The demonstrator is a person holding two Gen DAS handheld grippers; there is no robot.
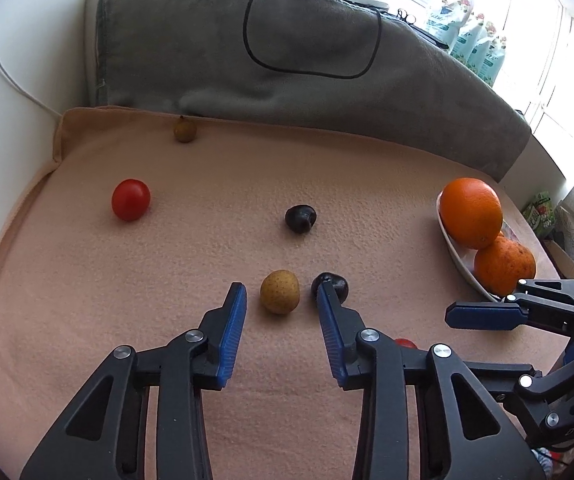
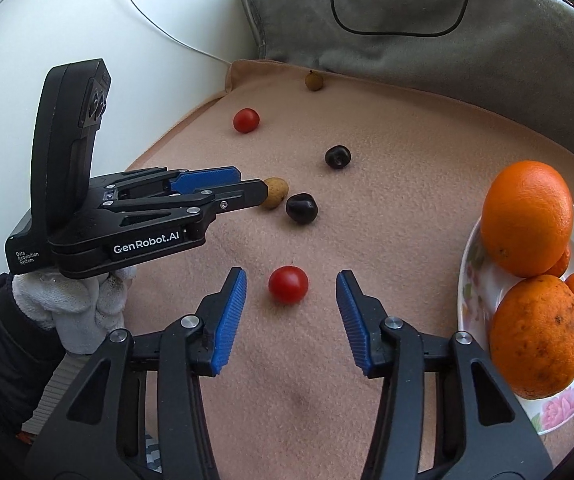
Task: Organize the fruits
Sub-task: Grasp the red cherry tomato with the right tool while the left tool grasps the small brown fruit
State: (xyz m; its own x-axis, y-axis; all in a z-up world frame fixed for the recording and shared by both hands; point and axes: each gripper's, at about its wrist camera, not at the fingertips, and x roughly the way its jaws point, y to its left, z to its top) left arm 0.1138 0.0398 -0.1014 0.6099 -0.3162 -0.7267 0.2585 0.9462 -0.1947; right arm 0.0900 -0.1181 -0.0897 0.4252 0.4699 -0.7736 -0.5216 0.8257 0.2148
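My left gripper (image 1: 281,294) is open, its jaws either side of a small yellow-brown fruit (image 1: 279,291) on the peach cloth; it also shows in the right wrist view (image 2: 253,184). A dark plum (image 1: 335,282) touches its right finger. My right gripper (image 2: 291,282) is open around a red tomato (image 2: 288,284). Another dark plum (image 1: 301,219), a second tomato (image 1: 131,199) and a brown fruit (image 1: 184,129) lie further back. A floral plate (image 2: 471,276) at the right holds oranges (image 2: 527,218).
A grey cushion (image 1: 287,52) with a black cable (image 1: 315,74) stands behind the cloth. A white wall (image 2: 87,40) is to the left. Green packages (image 1: 471,40) sit by the window at far right.
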